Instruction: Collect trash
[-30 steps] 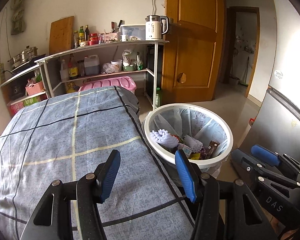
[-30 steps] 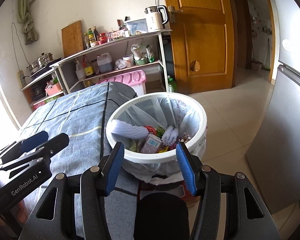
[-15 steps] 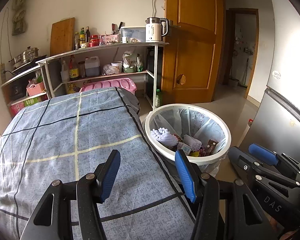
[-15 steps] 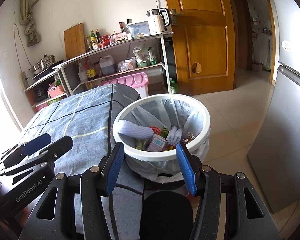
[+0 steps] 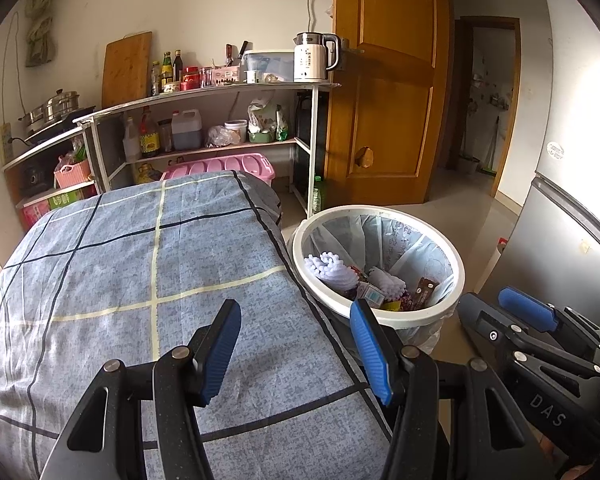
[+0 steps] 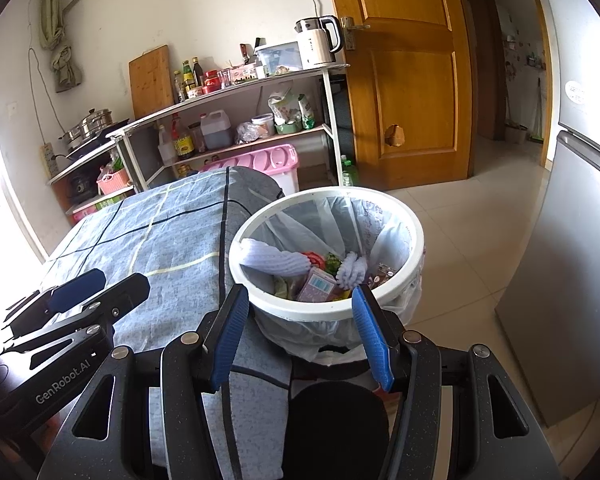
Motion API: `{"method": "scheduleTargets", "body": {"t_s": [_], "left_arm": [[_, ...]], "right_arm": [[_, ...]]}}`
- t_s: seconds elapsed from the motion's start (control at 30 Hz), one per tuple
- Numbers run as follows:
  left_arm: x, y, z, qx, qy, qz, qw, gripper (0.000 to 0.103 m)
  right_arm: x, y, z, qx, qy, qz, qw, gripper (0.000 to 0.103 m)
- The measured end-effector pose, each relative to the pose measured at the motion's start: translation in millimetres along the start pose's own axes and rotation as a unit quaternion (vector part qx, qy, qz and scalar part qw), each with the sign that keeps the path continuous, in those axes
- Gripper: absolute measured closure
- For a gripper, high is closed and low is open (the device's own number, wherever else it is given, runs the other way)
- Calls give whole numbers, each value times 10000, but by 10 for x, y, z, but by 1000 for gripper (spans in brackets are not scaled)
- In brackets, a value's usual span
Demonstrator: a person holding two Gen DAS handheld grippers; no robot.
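Landmark: white trash bin (image 6: 414,240). Almost nothing has changed in the last second: both grippers sit in the same place at the same gap, and the view of the bin has only drifted a little. So no pick and no drop is under way; judged from this, the task is at or near its end.

Table under a blue checked cloth (image 5: 140,280) lies left of the bin, its long edge touching or just beside the bin's rim; I cannot tell which. The cloth top shows no loose trash. Grey fridge (image 6: 572,280) stands right of the bin, with bare tiled floor (image 6: 460,240) between them: the widest free lane. Wooden door (image 6: 412,80) and the shelf rack (image 5: 220,120) are beyond the bin, well apart from it.

Bin's clear liner bag (image 6: 380,220) hangs over the rim. Trash inside: white foam sleeves (image 6: 276,260), a pink carton (image 6: 318,286), a brown wrapper (image 5: 424,290), other scraps unclear.

Left gripper (image 5: 296,344), left of the bin over the cloth: jaws about half apart, nothing held. Right gripper (image 6: 298,330), on the near side of the bin: jaws parted about the same, nothing between the pads.
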State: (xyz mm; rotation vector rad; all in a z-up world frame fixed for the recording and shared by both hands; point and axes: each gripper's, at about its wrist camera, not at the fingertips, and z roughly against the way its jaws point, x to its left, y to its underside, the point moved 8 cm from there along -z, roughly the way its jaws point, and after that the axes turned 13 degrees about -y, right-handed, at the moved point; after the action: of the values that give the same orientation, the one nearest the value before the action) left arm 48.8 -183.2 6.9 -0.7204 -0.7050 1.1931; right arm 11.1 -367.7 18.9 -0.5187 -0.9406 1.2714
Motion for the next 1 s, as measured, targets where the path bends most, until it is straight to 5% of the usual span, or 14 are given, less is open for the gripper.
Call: {"method": "scheduleTargets", "body": {"t_s": [1.0], "left_arm": [[30,23,-24,22,-48,-4,10000,46]], "right_arm": [[-3,8,-6,1,-27,-21,10000,48]]}}
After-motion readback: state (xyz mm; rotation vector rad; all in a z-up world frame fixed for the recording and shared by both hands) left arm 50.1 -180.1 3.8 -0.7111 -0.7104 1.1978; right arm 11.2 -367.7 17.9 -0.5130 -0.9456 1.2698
